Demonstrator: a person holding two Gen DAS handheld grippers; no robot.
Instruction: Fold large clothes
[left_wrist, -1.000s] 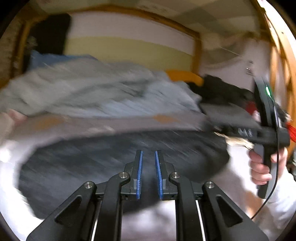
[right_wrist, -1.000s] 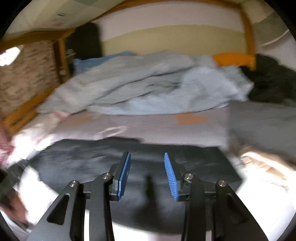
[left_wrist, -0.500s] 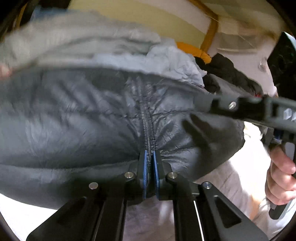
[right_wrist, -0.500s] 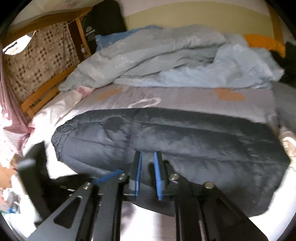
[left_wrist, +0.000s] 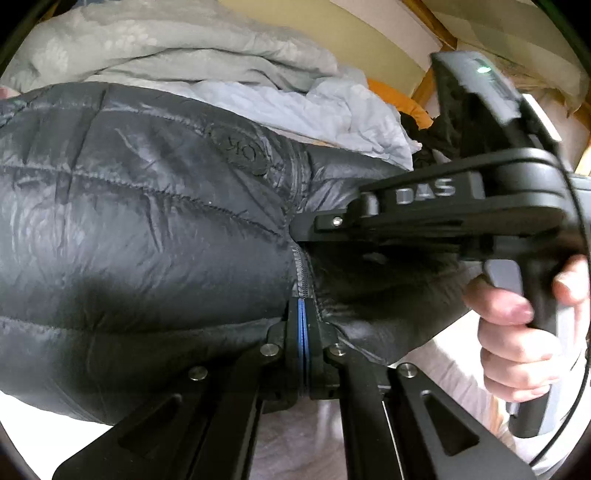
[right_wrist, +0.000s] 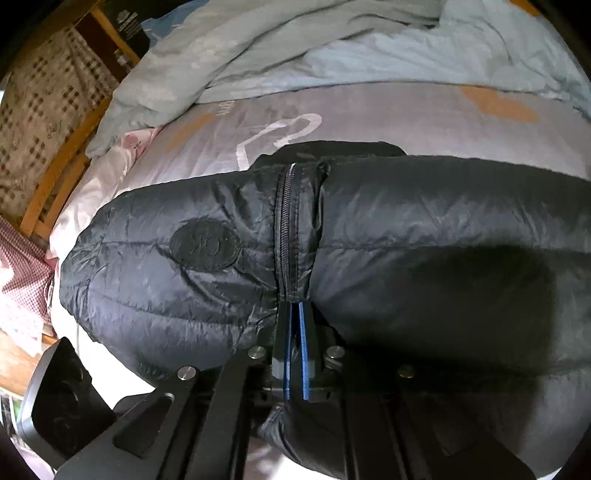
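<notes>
A black quilted puffer jacket (left_wrist: 147, 240) lies flat on the bed, its zipper (right_wrist: 284, 229) running away from me and a round patch (right_wrist: 205, 243) to the zipper's left. My left gripper (left_wrist: 303, 306) is shut on the jacket's near edge, right at the zipper. My right gripper (right_wrist: 294, 310) is also shut on the zipper strip, a little farther up the jacket. In the left wrist view the right gripper (left_wrist: 295, 230) reaches in from the right and its tip presses into the fabric. A hand (left_wrist: 517, 332) holds its handle.
A rumpled pale blue duvet (right_wrist: 295, 48) is piled behind the jacket on the grey printed sheet (right_wrist: 369, 118). A wooden bed frame (right_wrist: 62, 166) runs along the left. An orange pillow (left_wrist: 406, 99) and dark clothes lie at the far right.
Both grippers came down onto the jacket and closed on the zipper edge. The right gripper swung in from the right, close beside the left one.
</notes>
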